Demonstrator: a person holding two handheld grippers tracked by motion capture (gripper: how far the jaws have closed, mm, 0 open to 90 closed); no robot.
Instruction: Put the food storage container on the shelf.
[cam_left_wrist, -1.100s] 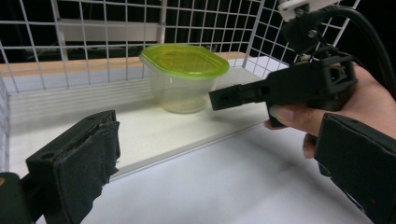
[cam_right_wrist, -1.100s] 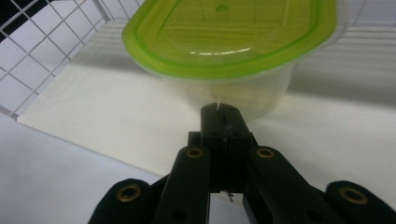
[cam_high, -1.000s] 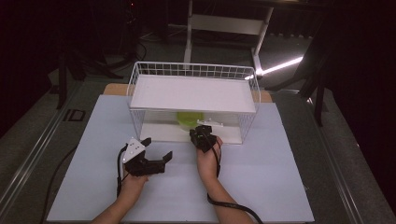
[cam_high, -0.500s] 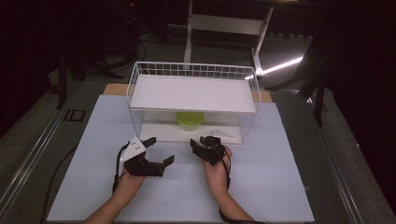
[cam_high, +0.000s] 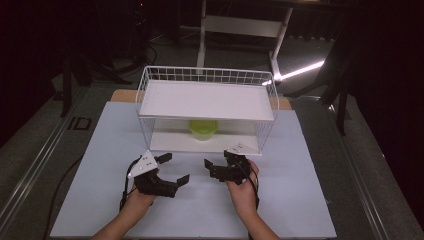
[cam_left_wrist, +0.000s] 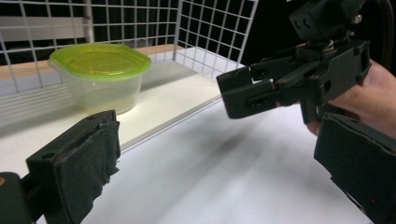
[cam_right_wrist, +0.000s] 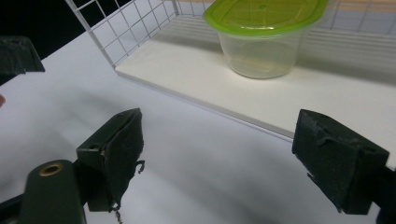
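A clear plastic container with a lime-green lid (cam_high: 203, 129) stands on the lower white board of a white wire rack (cam_high: 207, 75). It stands upright, with its lid on, in the left gripper view (cam_left_wrist: 98, 74) and the right gripper view (cam_right_wrist: 264, 37). My left gripper (cam_high: 176, 167) hovers open over the white table in front of the rack, nothing between its jaws (cam_left_wrist: 219, 172). My right gripper (cam_high: 218, 161) is open and empty beside it, just short of the shelf's front edge (cam_right_wrist: 226, 154). The right gripper (cam_left_wrist: 289, 84) also appears close by in the left gripper view.
The rack has an upper white shelf (cam_high: 207, 100) over the container and wire mesh on its sides and back. A white mat (cam_high: 300, 200) covers the table (cam_high: 122, 94). Dark floor and a stand's legs (cam_high: 202, 40) lie beyond the table.
My right gripper has drawn back from the rack's lower shelf toward the person and now stands open. The container stays on the shelf. The left gripper has barely moved.
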